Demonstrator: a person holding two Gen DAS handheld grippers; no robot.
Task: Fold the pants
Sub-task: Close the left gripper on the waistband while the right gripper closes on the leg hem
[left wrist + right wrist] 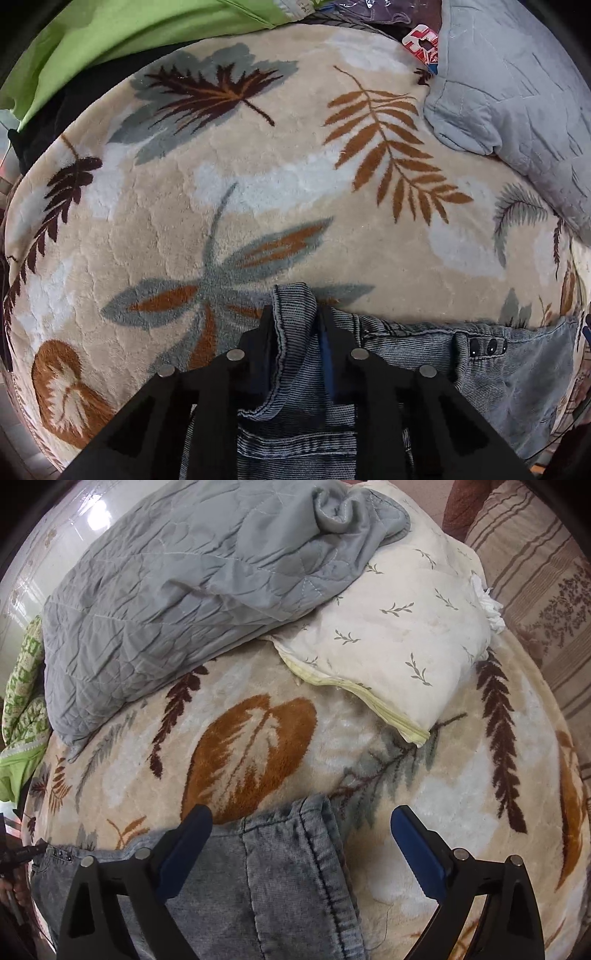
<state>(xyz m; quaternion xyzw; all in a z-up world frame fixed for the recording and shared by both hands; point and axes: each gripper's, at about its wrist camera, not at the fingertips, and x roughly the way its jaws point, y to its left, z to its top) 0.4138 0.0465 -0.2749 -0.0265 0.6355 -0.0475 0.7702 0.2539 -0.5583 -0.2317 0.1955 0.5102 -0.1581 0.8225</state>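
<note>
Faded blue-grey denim pants lie on the leaf-patterned beige blanket; left claw pinches a bunched edge, while right claw gapes wide, empty, over the hem.

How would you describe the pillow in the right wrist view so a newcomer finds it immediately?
Start from the beige leaf-patterned blanket covering the bed. At its far side lies the cream pillow, partly under the grey quilt. Small green sprig prints and a pale yellow zipper edge set it apart.
</note>
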